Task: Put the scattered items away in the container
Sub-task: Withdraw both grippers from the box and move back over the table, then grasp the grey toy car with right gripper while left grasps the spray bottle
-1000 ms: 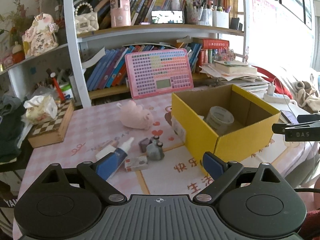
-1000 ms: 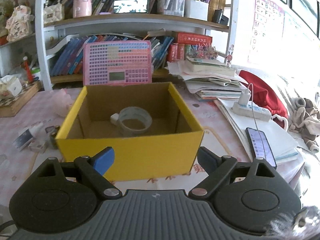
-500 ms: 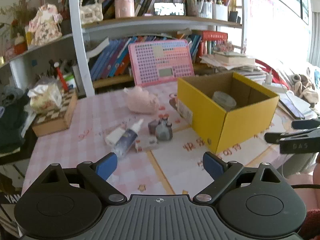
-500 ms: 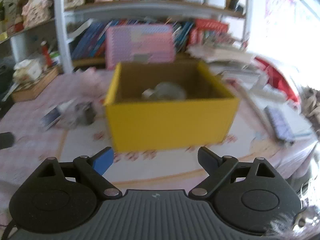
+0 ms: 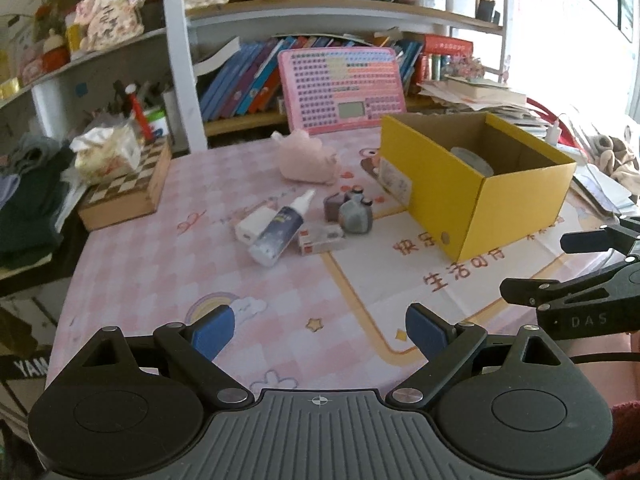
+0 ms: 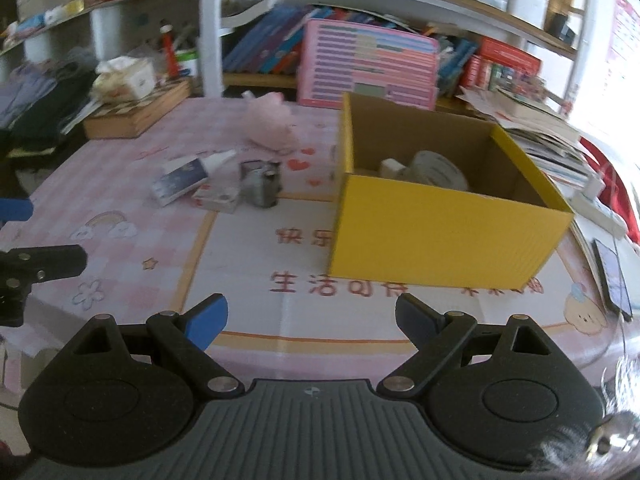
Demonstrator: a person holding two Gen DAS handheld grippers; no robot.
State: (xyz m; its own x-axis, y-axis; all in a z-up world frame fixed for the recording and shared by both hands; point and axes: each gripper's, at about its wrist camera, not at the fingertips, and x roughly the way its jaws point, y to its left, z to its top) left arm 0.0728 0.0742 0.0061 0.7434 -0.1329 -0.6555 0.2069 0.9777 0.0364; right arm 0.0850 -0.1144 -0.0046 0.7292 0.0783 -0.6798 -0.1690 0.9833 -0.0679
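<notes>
A yellow cardboard box [image 5: 516, 204] [image 6: 440, 236] stands open on the pink tablecloth, with a roll of tape [image 5: 472, 160] [image 6: 438, 170] inside. Left of the box lies a loose cluster: a blue spray bottle [image 5: 280, 228] [image 6: 188, 174], a white block [image 5: 252, 226], a small flat carton [image 5: 322, 240] [image 6: 216, 200], two little grey bottles [image 5: 354, 214] [image 6: 264, 188] and a pink plush [image 5: 306, 158] [image 6: 270, 126]. My left gripper [image 5: 318, 330] hangs open over the near tablecloth, short of the cluster. My right gripper [image 6: 310, 320] is open too, in front of the box, empty.
A checkerboard box [image 5: 124, 188] with a tissue pack sits at the left. A pink keyboard toy [image 5: 340, 88] leans on the bookshelf behind. Paper stacks [image 6: 540, 132], a power strip and a phone [image 6: 612, 276] lie right of the box. The right gripper's fingers [image 5: 568, 288] show at the left view's right edge.
Both grippers have drawn back toward the near table edge, so box and cluster look farther off. The right view has swung left and now takes in the scattered items. Both stayed open.
</notes>
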